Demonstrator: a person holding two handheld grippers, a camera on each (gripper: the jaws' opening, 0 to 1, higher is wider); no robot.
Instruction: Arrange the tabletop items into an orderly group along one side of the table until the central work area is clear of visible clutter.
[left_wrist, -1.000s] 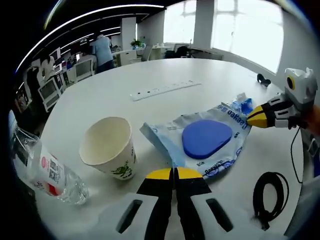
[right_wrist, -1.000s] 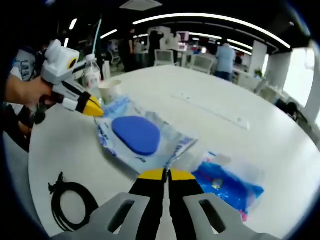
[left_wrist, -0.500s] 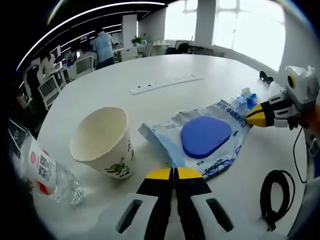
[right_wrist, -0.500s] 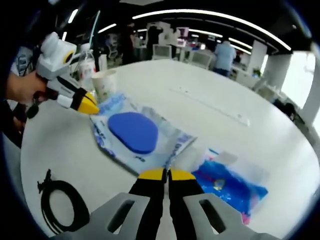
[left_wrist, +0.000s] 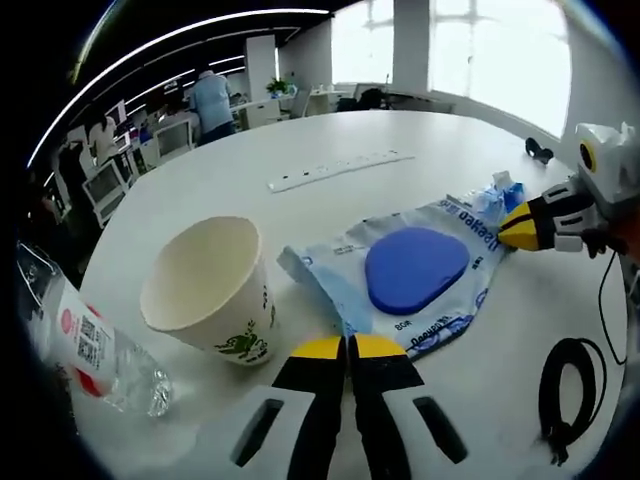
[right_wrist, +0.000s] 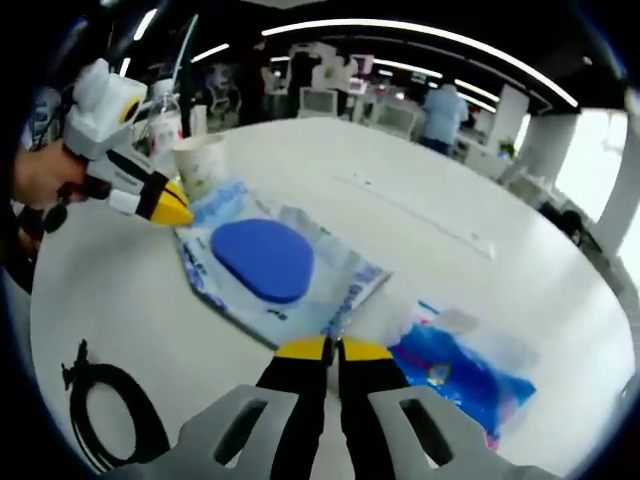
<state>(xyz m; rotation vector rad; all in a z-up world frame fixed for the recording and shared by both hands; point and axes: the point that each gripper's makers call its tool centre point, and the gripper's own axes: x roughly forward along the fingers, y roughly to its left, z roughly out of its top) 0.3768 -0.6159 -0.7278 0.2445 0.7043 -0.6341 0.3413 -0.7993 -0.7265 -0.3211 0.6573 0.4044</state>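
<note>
L gripper (left_wrist: 348, 345) low over table (left_wrist: 330, 140), jaws pressed together beside paper cup (left_wrist: 205, 290), R gripper (right_wrist: 322, 347) jaws together at blue pouch (right_wrist: 265, 265) edge, level.

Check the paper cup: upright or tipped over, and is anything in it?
Upright. The paper cup stands on its base on the table, mouth up; the visible inside looks empty, though its bottom is hidden.

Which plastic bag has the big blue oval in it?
The wide bag between both grippers, near the cup. The other bag is smaller, crumpled and bright blue.
</note>
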